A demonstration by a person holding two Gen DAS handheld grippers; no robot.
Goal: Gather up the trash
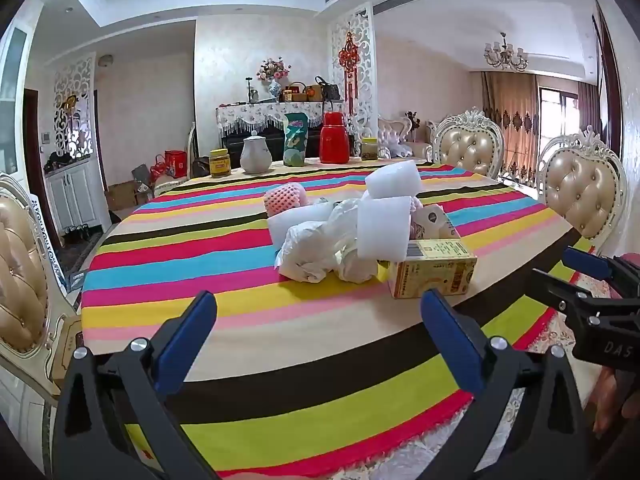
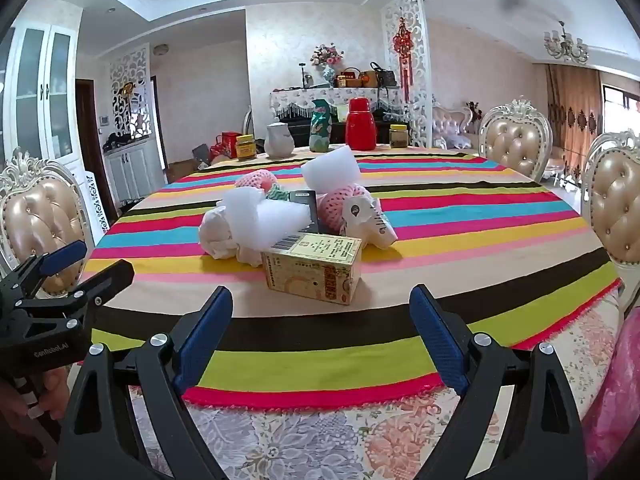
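The trash pile (image 1: 360, 236) lies near the middle of the desk (image 1: 240, 312), ahead of both grippers. It consists of white foam pieces (image 1: 394, 178), crumpled white bags (image 1: 316, 252), pink foam nets (image 2: 340, 206), a dark flat item (image 2: 306, 204) and a yellow box (image 2: 314, 268). The box is the item closest to the near edge and touches the bags behind it.

The left gripper (image 1: 320, 344) hovers over the near edge, jaws spread wide, nothing between them. The right gripper (image 2: 320, 340) hovers beside it, jaws likewise spread and empty. Each gripper shows at the margin of the other's view. Nothing stands between the jaws and the pile.

Along the far edge stand, left to right, a yellow-lidded jar (image 1: 220, 163), a white pot (image 1: 256, 154), a patterned vase (image 1: 295, 139), a red flask (image 1: 335, 137) and a second jar (image 1: 369, 149), all well apart from the pile.

The desk carries a cloth striped in many colours over a floral cloth (image 2: 280, 440). Padded chairs (image 1: 468, 148) with carved white frames surround it. Behind stand a draped sideboard (image 1: 276, 114) with flowers, a red knot ornament (image 1: 349, 68), a white cabinet (image 2: 40, 88), curtains (image 1: 512, 120) and a chandelier (image 1: 505, 54).
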